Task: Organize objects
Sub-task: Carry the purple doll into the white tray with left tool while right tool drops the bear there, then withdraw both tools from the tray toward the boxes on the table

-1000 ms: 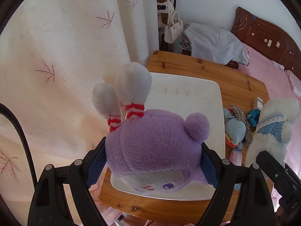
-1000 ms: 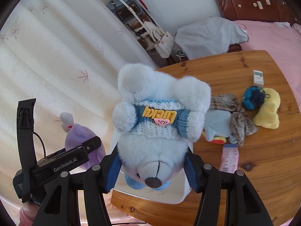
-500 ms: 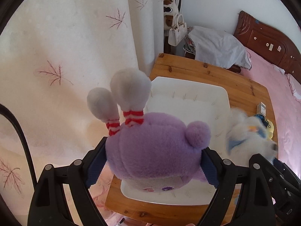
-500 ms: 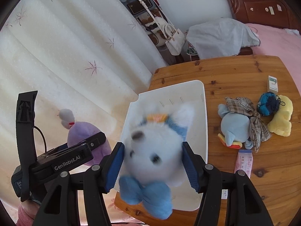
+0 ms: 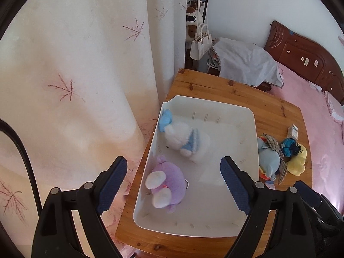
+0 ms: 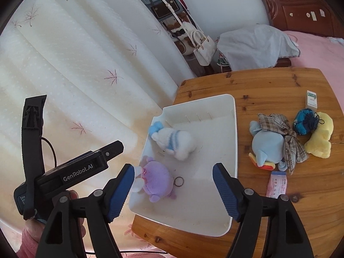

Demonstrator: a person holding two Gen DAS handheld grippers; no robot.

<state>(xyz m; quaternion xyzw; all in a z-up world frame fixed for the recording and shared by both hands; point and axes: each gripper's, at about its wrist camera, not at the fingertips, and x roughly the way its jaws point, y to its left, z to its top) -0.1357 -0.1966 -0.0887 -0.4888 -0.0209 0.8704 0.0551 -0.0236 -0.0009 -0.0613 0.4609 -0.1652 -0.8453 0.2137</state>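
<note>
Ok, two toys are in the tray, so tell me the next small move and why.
Probably swing the right gripper, its fingers opening with nothing between them, over to the blue plush on the table beside the white tray. The purple plush and white bear already lie in the tray, and the blue one is the nearest toy left outside.

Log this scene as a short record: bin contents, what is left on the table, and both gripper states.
bin: white bin on wooden table
in bin: purple plush, white plush
on table: blue plush, yellow plush, small box, pink packet
left gripper: open, empty
right gripper: opening, nothing between its jaws
</note>
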